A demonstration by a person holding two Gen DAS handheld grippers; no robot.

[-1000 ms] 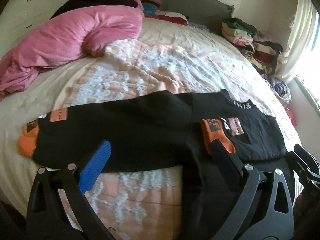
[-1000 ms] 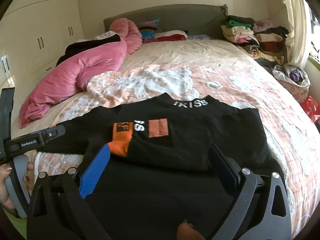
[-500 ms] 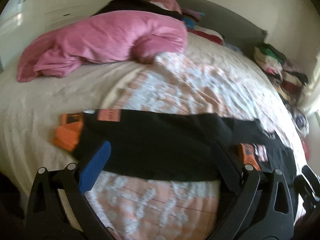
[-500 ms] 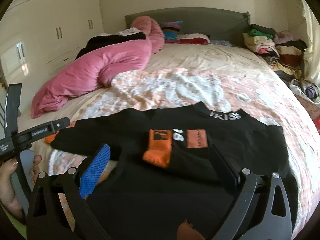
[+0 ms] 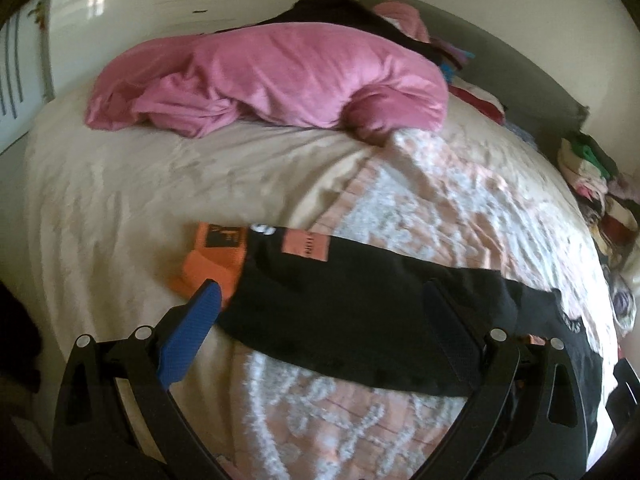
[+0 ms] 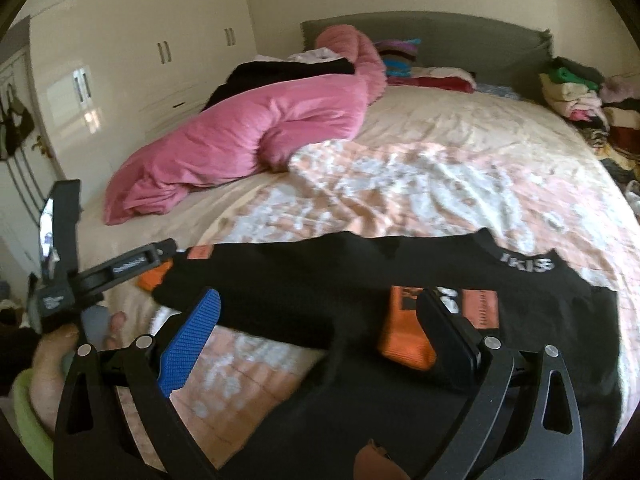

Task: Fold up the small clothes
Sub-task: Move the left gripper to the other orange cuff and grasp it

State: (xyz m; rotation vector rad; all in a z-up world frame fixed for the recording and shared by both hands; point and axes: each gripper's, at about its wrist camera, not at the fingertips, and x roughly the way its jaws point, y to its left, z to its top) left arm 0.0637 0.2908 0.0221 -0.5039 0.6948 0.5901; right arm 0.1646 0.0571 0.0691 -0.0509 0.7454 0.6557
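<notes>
Left wrist view: one left hand-held gripper [image 5: 320,296], jaws spread wide and gripping nothing, hangs over the near edge of the bed [image 5: 100,200]. One black sweater [image 5: 360,312] lies flat on the bed's near portion. Its left sleeve stretches leftward and ends in one orange cuff [image 5: 214,258], just beyond the blue fingertip [image 5: 204,300]. One pink duvet [image 5: 280,76] is bunched toward the bed's far left corner. One pile of folded clothes [image 5: 592,172] occupies the far right edge.

Right wrist view: one right hand-held gripper [image 6: 320,308], jaws likewise apart and empty, sits above the sweater's body. A second orange cuff [image 6: 404,336], on the sleeve folded across the chest, lies between its fingers. One collar [image 6: 524,260] with white lettering faces the headboard [image 6: 440,32].
</notes>
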